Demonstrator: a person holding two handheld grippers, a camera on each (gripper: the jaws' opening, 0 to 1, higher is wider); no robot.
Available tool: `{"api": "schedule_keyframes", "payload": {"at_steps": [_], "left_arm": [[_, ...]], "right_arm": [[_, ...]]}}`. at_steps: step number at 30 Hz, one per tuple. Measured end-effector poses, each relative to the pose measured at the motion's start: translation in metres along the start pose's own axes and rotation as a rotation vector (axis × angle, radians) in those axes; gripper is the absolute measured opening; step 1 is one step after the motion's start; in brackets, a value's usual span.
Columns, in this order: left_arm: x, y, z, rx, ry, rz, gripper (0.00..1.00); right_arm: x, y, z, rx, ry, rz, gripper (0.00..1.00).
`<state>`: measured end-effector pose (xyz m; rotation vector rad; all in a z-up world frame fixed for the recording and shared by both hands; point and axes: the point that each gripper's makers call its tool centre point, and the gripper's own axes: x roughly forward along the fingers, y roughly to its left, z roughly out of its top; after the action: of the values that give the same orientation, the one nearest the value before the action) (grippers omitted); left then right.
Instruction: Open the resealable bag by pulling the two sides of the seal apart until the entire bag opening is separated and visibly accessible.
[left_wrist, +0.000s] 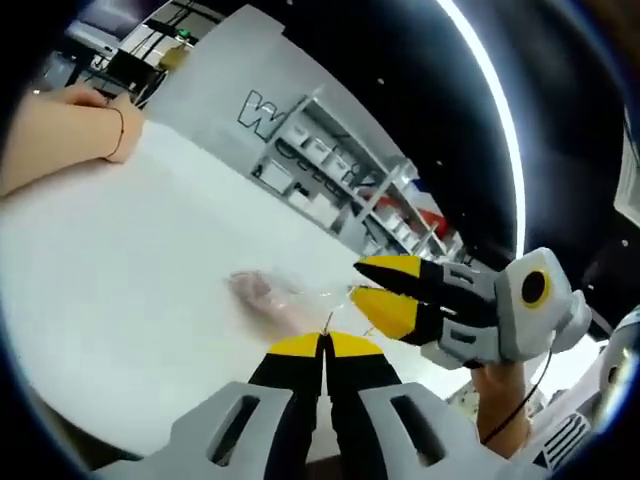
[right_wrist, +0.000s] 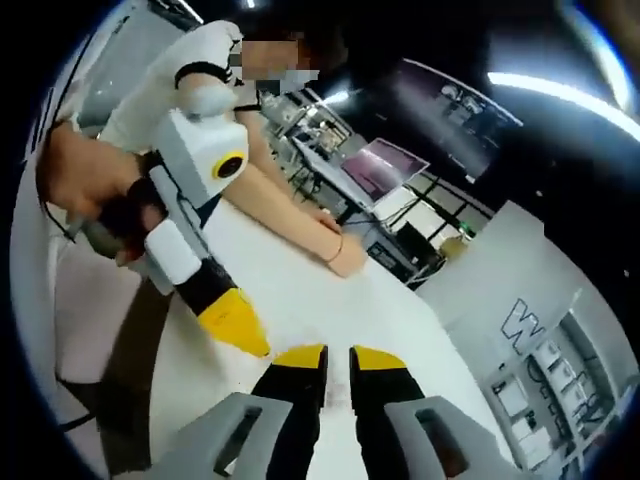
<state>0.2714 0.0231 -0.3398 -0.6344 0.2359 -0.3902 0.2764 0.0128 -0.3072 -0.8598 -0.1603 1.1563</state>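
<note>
A clear resealable bag (left_wrist: 272, 293) with something pinkish inside lies just ahead of my jaws, over the white table (left_wrist: 120, 260). My left gripper (left_wrist: 323, 343) is shut, and a thin edge of the bag's film rises from between its yellow tips. My right gripper (left_wrist: 352, 278) comes in from the right, its tips at the bag's near edge with a narrow gap between them. In the right gripper view my right gripper (right_wrist: 338, 357) shows the same narrow gap, with the white table (right_wrist: 330, 300) seen through it. The left gripper's yellow fingertip (right_wrist: 235, 320) sits beside it.
A person's hand and forearm (left_wrist: 70, 125) rest on the table's far side, also seen as an arm (right_wrist: 300, 215). Metal shelving (left_wrist: 330, 170) and a grey panel with lettering stand beyond the table. Desks and a screen (right_wrist: 385, 165) stand further back.
</note>
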Motion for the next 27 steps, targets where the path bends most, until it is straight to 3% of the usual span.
{"api": "schedule_keyframes", "payload": {"at_steps": [8,14,18,21,27], "left_arm": [[-0.001,-0.003,-0.004,0.007,0.008,-0.007,0.02],[0.0,-0.003,-0.017,0.056,0.053,0.01,0.02],[-0.001,-0.003,-0.015,0.099,0.051,0.019,0.02],[0.003,-0.008,-0.001,0.236,-0.001,0.005,0.05],[0.011,0.0,0.028,0.472,-0.082,0.097,0.32]], "right_arm": [[0.006,0.013,-0.009,0.036,0.029,0.027,0.11],[0.012,-0.005,-0.019,0.06,0.053,-0.075,0.06],[0.01,-0.015,-0.013,0.138,-0.014,-0.121,0.0],[0.008,-0.025,-0.011,0.163,-0.038,-0.151,0.0],[0.006,-0.048,-0.015,0.261,-0.078,-0.186,0.0]]}}
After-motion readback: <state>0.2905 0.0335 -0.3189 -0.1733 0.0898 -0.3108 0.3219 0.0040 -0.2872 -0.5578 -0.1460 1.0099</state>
